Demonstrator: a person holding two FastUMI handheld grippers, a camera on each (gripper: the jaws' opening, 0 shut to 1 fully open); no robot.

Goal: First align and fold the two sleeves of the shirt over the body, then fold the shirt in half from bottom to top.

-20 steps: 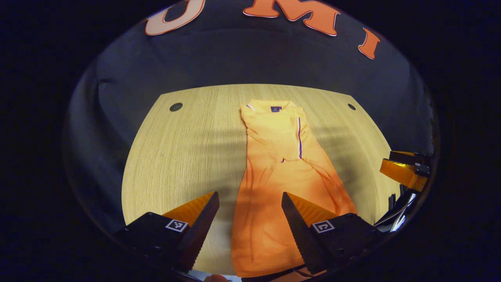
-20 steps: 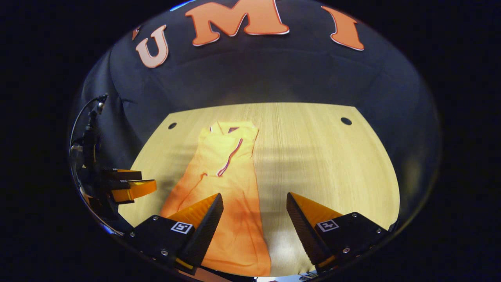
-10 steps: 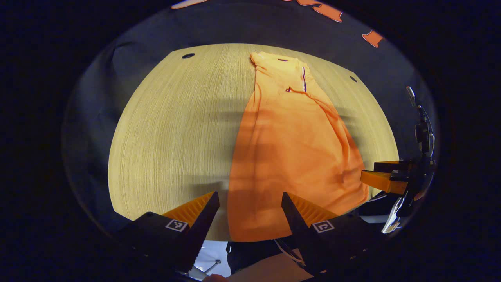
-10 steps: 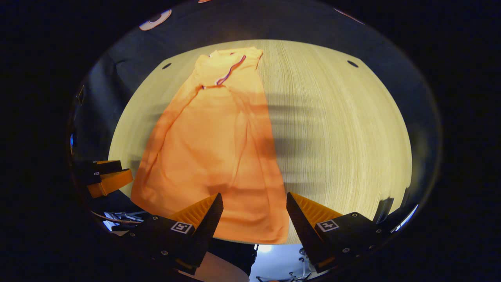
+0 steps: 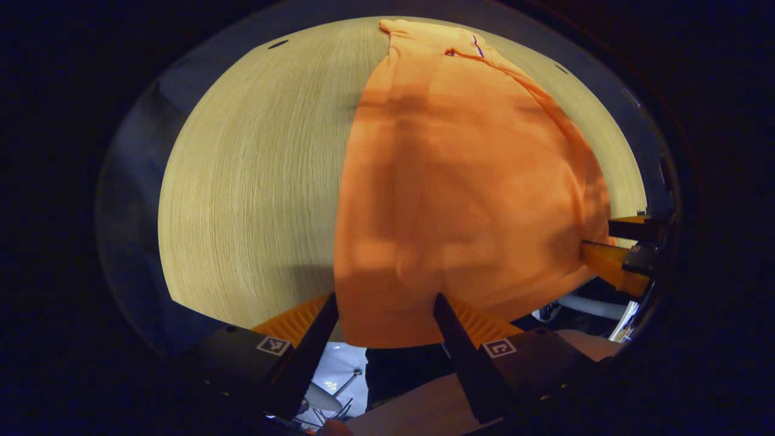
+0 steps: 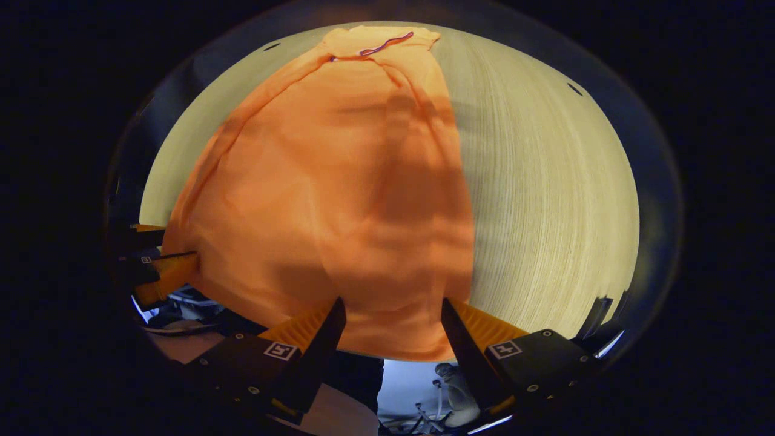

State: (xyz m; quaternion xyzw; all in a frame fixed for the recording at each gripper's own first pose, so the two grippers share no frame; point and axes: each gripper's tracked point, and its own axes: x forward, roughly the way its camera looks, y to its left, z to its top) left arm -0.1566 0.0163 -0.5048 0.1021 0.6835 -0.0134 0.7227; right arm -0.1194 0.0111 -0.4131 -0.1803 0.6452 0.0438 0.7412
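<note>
My left gripper [image 5: 384, 303] and right gripper [image 6: 390, 306] are both spread wide and empty, each straddling a bottom hem corner. The shirt [image 5: 460, 181] runs lengthwise straight ahead on the table [image 5: 242, 181], collar [image 6: 381, 42] farthest, equally near both grippers.

Both grippers are wide open right now. The left gripper [image 5: 384, 309] sits at 6 o'clock in the left gripper view, fingers spread apart. Same deal for the right gripper [image 6: 390, 312] in the right gripper view.
</note>
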